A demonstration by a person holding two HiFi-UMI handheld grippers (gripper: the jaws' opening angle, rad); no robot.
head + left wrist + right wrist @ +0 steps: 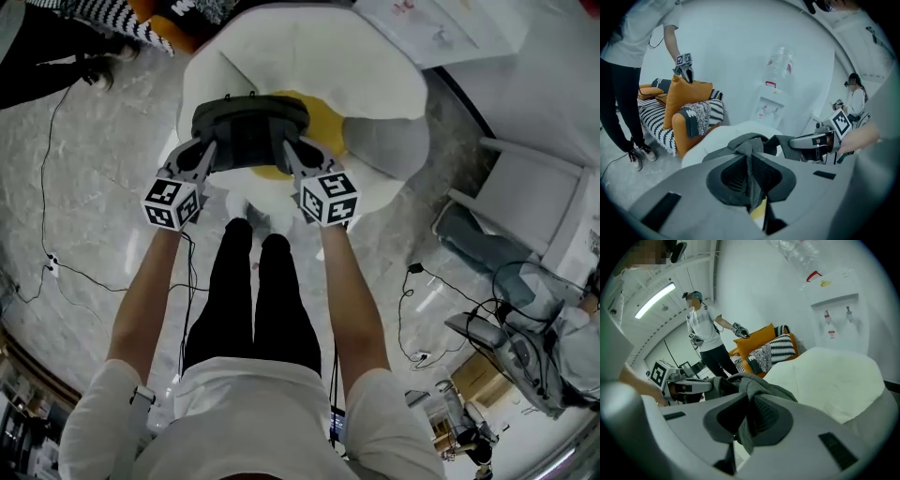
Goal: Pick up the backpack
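Backpack (251, 131): grey, soft, limp, probably light; left gripper (204, 156) and right gripper (292, 156) each pinched closed on bunched upper fabric.

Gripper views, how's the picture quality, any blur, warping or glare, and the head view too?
Left gripper view: heavy fisheye bending, black corners, bluish cast, jaws up close soft around the backpack strap. Right gripper view: same warp; the ceiling light glares. Head view: curved edges, sheen on the floor.
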